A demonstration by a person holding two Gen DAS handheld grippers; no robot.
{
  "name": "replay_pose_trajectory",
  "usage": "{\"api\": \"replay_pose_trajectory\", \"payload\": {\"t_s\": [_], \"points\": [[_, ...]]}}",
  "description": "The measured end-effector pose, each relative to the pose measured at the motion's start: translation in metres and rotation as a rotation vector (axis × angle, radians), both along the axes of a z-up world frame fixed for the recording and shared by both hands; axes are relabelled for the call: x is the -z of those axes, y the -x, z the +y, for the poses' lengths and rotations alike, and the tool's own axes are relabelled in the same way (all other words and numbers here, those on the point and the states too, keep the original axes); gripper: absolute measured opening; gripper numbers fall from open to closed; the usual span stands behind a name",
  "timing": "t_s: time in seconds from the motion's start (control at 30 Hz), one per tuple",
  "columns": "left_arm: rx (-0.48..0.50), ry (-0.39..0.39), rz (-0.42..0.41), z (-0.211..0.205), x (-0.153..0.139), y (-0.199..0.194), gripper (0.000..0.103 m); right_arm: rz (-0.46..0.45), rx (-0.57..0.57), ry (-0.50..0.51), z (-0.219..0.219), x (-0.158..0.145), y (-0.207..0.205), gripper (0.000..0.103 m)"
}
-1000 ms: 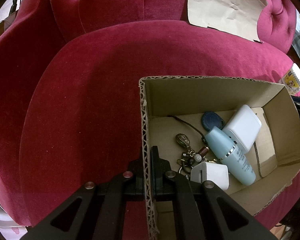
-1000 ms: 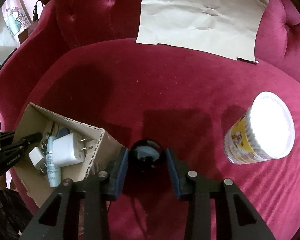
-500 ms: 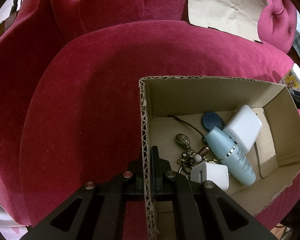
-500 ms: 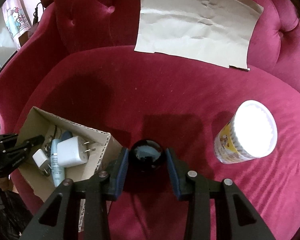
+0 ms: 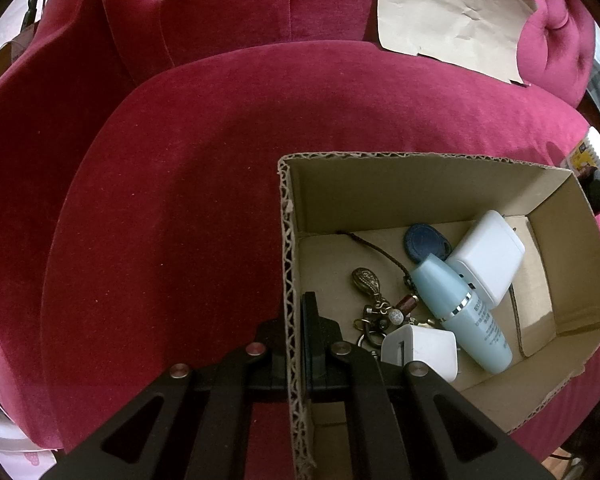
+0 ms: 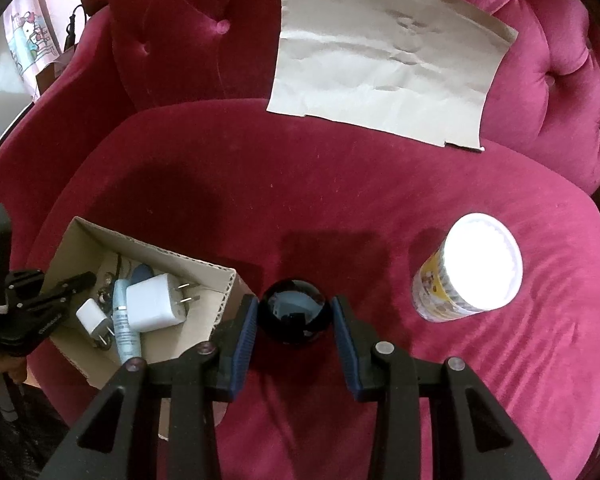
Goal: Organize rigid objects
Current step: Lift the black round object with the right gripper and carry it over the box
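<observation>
— Tongs first: what is each one doing?

— My left gripper (image 5: 296,344) is pinched onto the near wall of the corrugated cardboard box (image 5: 432,184), one finger outside and one inside. My right gripper (image 6: 296,320) has its blue-padded fingers (image 6: 247,334) on either side of a glossy black ball (image 6: 293,311), which sits between them above the seat.

— What lies in the box?

— Hard, smooth things: a pale blue plastic bottle (image 5: 458,310) with a silver band, a large white plug charger (image 5: 488,258) beside it, a small white charger cube (image 5: 420,350), a dark blue oval fob (image 5: 426,242), and a brass keyring bunch (image 5: 374,300) on a thin cord.

— Any change from a second ago?

— The box and its load lie as before. From the right wrist, the sofa back and the cup have slid lower in view, and the ball sits the same between the pads.

— And around you?

— Crimson velvet sofa (image 6: 340,184), tufted with buttons. A creased beige paper sheet (image 6: 384,56) leans on the backrest. A white-lidded yellow-printed cup (image 6: 474,268) stands upright, well right of the ball.
</observation>
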State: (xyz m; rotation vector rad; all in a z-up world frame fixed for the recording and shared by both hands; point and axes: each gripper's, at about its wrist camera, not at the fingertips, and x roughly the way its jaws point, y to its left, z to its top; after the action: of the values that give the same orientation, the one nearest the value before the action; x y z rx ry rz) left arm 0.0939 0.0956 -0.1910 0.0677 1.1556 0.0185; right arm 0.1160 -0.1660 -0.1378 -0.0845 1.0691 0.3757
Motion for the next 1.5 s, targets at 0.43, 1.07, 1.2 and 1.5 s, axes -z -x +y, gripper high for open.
{"api": "replay_pose_trajectory", "payload": {"t_s": [0.43, 1.07, 1.2, 1.5], "points": [[0.001, 0.002, -0.002, 0.001, 0.001, 0.0, 0.003, -0.014, 0.005, 0.015, 0.004, -0.016, 0.004, 0.04], [0.003, 0.002, -0.004, 0.001, 0.001, 0.001, 0.003, -0.09, -0.069, -0.031, 0.039, -0.05, 0.013, 0.04], [0.003, 0.003, -0.004, 0.001, 0.001, 0.001, 0.003, -0.095, -0.101, -0.041, 0.052, -0.053, 0.017, 0.04], [0.004, 0.004, -0.004, 0.001, 0.0, 0.002, 0.003, -0.105, -0.169, -0.082, 0.08, -0.053, 0.024, 0.04]]}}
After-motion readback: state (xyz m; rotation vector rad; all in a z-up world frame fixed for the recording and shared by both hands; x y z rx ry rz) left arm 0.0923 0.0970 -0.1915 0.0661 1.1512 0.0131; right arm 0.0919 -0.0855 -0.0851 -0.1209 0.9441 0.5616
